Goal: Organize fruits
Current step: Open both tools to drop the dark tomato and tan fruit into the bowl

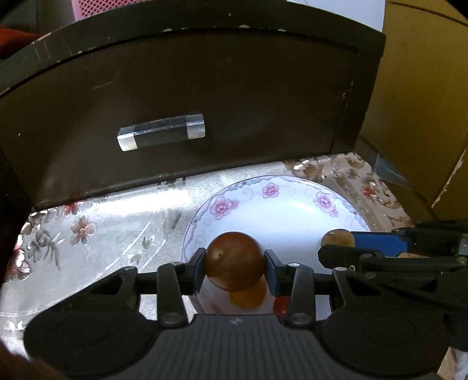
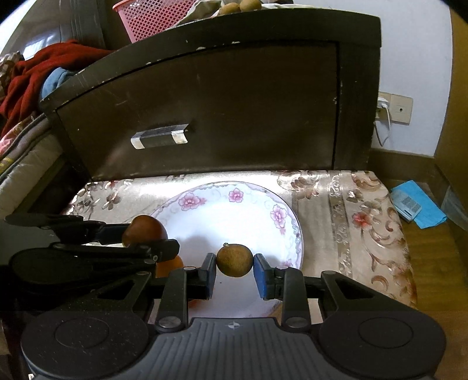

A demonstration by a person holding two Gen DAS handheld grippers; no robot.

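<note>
My left gripper [image 1: 235,261] is shut on a round reddish-brown fruit [image 1: 235,257], held over the near left rim of a white plate [image 1: 292,204] with pink flowers. An orange fruit [image 1: 245,298] and a bit of a red one [image 1: 280,305] lie on the plate under it. My right gripper [image 2: 235,264] is shut on a small brown rough-skinned fruit [image 2: 235,260] above the plate's [image 2: 234,216] middle. In the right wrist view the left gripper [image 2: 146,238] with its reddish-brown fruit [image 2: 144,229] hangs at the left. The left wrist view shows the right gripper [image 1: 342,247] and small fruit [image 1: 337,238] at the right.
The plate rests on a floral-covered stool [image 2: 351,219]. Right behind it stands a dark cabinet with a clear drawer handle [image 2: 159,136]. A pink basket [image 2: 152,20] sits on top, red cloth [image 2: 29,73] lies far left, and a blue packet [image 2: 415,204] lies on the floor.
</note>
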